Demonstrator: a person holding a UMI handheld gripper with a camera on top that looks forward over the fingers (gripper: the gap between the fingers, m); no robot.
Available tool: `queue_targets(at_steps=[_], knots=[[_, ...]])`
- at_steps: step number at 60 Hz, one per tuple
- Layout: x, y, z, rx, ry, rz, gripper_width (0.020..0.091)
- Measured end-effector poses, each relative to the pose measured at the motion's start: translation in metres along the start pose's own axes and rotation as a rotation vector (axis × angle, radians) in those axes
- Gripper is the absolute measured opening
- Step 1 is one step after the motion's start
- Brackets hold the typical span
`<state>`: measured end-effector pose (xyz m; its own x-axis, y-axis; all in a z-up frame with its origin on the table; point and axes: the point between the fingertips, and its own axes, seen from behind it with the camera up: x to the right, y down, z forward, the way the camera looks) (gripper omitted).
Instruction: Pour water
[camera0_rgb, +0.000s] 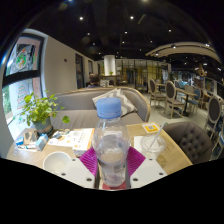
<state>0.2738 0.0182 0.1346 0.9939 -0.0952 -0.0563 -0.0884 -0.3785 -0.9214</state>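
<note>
Tongs clamped on clear water bottle, blue cap up | bottle upright over wooden bench | glass just right | plant left

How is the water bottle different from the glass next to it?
The water bottle is taller than the glass. The bottle wears a blue cap, while the glass is open on top. The bottle sits between the claw's fingers, with their pink pads against its sides; the glass stands free on the table, off to the right. Both are see-through and stand upright.
</note>
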Motion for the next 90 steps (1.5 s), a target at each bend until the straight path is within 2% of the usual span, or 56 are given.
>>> queue_targets(at_steps=[13,15,19,28,32,34,37,38,40,50,59,73,90], knots=[[0.003,0.059,0.017,-0.067,0.022,0.029,0.0352],[0.003,0.054,0.015,-0.032,0.022,0.031,0.035],[0.001,0.057,0.013,-0.035,0.031,0.027,0.0365],[-0.001,0.059,0.014,-0.04,0.048,0.027,0.0504],[0.001,0.068,0.012,-0.09,0.071,0.035,0.056],[0.003,0.078,0.011,-0.141,0.086,0.04,0.0651],[0.002,0.082,0.007,-0.165,0.09,0.057,0.0859],[0.004,0.082,0.008,-0.163,0.093,0.064,0.087],[0.003,0.081,0.001,-0.162,0.102,0.074,0.0843],[0.006,0.079,-0.047,-0.224,0.168,0.067,0.0856],[-0.011,0.071,-0.11,-0.278,0.178,0.054,0.0856],[-0.048,0.054,-0.214,-0.315,0.179,0.03,0.0855],[-0.079,0.046,-0.279,-0.294,0.184,0.015,0.0855]])
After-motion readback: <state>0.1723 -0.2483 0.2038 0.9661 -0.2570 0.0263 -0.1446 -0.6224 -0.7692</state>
